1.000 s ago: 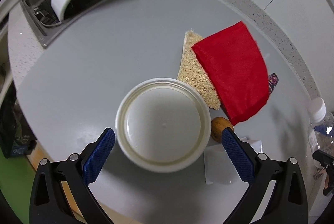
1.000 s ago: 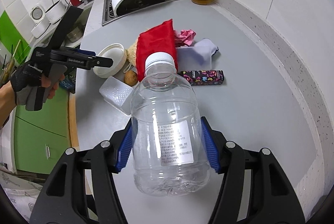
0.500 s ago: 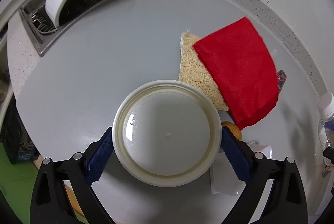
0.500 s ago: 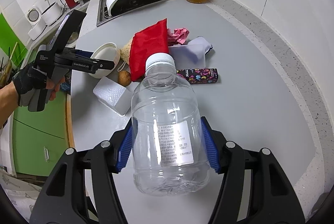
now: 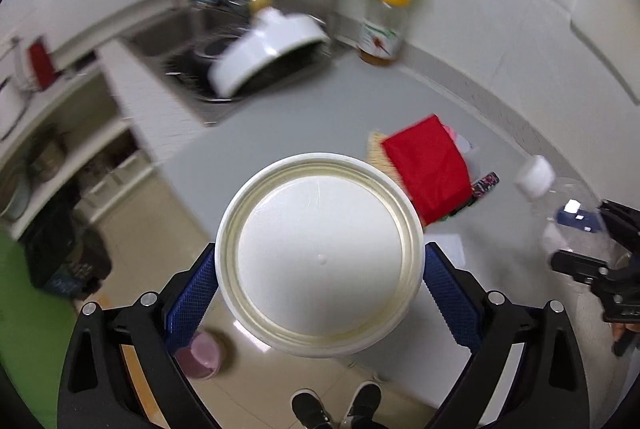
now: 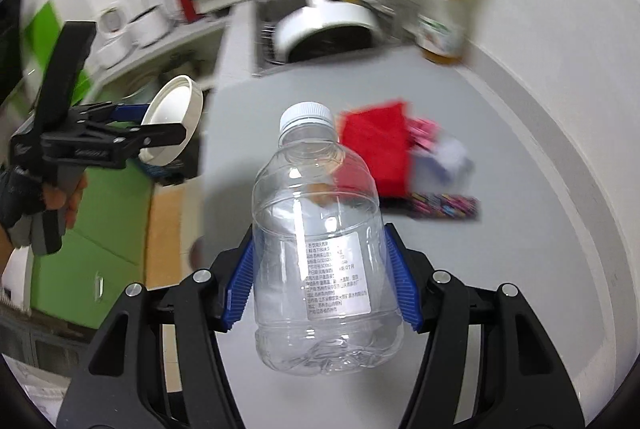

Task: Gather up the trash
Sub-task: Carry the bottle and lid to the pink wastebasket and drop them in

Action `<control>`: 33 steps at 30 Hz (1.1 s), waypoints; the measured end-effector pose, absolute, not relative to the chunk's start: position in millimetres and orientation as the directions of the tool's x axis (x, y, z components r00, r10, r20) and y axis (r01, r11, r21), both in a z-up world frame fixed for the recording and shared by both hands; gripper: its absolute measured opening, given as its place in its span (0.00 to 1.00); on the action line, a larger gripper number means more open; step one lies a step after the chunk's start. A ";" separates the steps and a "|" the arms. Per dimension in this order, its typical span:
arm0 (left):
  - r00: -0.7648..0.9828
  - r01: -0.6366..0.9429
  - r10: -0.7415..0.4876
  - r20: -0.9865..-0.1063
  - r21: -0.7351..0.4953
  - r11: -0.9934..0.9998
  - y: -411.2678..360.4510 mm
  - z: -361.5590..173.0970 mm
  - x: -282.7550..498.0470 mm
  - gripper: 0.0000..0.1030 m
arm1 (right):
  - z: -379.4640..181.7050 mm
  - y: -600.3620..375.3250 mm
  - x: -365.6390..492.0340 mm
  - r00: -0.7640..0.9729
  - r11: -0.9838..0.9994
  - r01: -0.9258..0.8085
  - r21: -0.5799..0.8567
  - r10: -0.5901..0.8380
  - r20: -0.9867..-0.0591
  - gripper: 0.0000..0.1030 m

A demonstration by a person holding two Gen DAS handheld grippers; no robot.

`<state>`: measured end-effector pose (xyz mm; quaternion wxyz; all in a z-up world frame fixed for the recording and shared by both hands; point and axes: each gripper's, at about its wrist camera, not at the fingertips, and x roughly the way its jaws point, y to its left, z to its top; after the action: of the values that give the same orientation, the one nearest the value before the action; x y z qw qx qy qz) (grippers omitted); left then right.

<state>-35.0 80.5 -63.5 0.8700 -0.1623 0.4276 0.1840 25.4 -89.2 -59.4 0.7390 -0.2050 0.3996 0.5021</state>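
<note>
My left gripper (image 5: 318,269) is shut on a round white plastic container (image 5: 319,255), its blue pads pressed on both sides, lifted off the grey countertop (image 5: 312,109) and held past its edge above the floor. In the right wrist view the same left gripper (image 6: 168,133) carries the white container (image 6: 172,119) at the left, held by a gloved hand (image 6: 24,197). My right gripper (image 6: 320,277) is shut on a clear empty plastic bottle (image 6: 320,249) with a white cap, raised above the counter. That bottle (image 5: 560,205) shows at the right edge of the left wrist view.
On the counter lie a red cloth (image 6: 380,145), a loofah pad (image 5: 376,149), pink crumpled paper (image 6: 424,133), a pale cloth (image 6: 448,157) and a patterned flat box (image 6: 444,207). A jar (image 5: 384,25) stands by the wall. A white pot (image 5: 272,49) sits in the sink. Shoes (image 5: 336,405) and a pink cup (image 5: 200,355) show on the floor.
My left gripper closed on the white container, lifted it off the counter and carried it out over the floor. My right gripper rose with the bottle still in it.
</note>
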 end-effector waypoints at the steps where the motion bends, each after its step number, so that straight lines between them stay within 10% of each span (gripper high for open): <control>1: 0.565 -0.483 0.205 -0.799 -0.119 0.867 81.4 -58.8 -48.9 0.91 | -58.7 -81.1 16.9 0.161 0.384 -0.918 0.099 0.590 -0.791 0.58; 17: 0.434 -0.784 0.375 -0.819 -0.138 0.606 159.8 -113.3 -283.0 0.91 | -126.5 98.6 -148.4 -0.105 0.056 -0.985 0.166 0.571 -0.814 0.58; 33: 0.382 -0.854 0.298 -0.875 -0.211 0.476 283.3 -469.3 -343.3 0.91 | -446.4 215.9 -209.3 -0.142 -0.031 -0.989 0.143 0.450 -0.882 0.58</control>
<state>-343.3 283.2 -469.3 0.7575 -0.3427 0.4054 0.3800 -209.3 215.9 -446.4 0.5649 -0.3316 0.4068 0.6367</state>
